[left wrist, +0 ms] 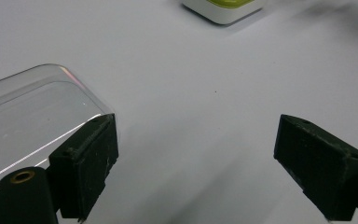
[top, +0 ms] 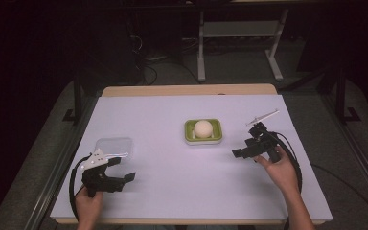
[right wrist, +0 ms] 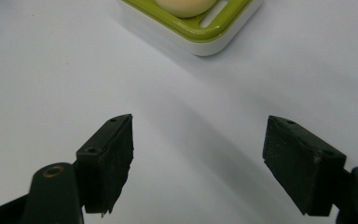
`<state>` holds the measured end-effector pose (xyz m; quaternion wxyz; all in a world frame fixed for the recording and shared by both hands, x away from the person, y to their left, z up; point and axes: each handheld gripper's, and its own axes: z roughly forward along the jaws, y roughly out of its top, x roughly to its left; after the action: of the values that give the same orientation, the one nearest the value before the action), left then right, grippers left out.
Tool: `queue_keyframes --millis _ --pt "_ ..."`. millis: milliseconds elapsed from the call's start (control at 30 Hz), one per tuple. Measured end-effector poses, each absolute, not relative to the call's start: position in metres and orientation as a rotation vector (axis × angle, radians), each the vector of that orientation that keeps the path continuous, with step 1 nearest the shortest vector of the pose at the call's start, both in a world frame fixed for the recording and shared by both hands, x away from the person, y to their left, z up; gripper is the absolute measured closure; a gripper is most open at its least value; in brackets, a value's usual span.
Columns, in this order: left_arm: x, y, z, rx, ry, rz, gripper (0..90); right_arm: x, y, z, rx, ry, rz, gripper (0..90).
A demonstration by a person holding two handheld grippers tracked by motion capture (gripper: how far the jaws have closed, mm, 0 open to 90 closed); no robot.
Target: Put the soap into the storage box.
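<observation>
A green and white soap dish [top: 203, 139] sits mid-table with a round cream soap [top: 203, 128] on it. My left gripper [top: 122, 168] is at the front left, open and empty, right beside a clear plastic lid [top: 114, 147]. In the left gripper view the clear lid [left wrist: 28, 116] lies beside the left jaw and the dish corner [left wrist: 221, 10] is far ahead. My right gripper [top: 245, 142] stands open and empty to the right of the dish. The right gripper view has the dish [right wrist: 200, 35] and soap [right wrist: 184, 6] ahead of the wide jaws.
A thin syringe [top: 262, 117] lies behind the right gripper near the table's right edge. The white sheet [top: 172, 182] covers the table, with a wooden strip [top: 187, 90] at the far edge. Cables trail from both grippers.
</observation>
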<state>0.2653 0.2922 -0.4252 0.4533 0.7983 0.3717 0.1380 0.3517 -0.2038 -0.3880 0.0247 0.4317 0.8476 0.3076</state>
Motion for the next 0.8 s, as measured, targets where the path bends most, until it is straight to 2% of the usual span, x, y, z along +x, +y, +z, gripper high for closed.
queue_keyframes --millis 800 --pt "0.266 0.291 -0.426 1.979 0.913 0.344 12.8 0.318 -0.231 -0.405 1.384 2.579 0.975 23.6"
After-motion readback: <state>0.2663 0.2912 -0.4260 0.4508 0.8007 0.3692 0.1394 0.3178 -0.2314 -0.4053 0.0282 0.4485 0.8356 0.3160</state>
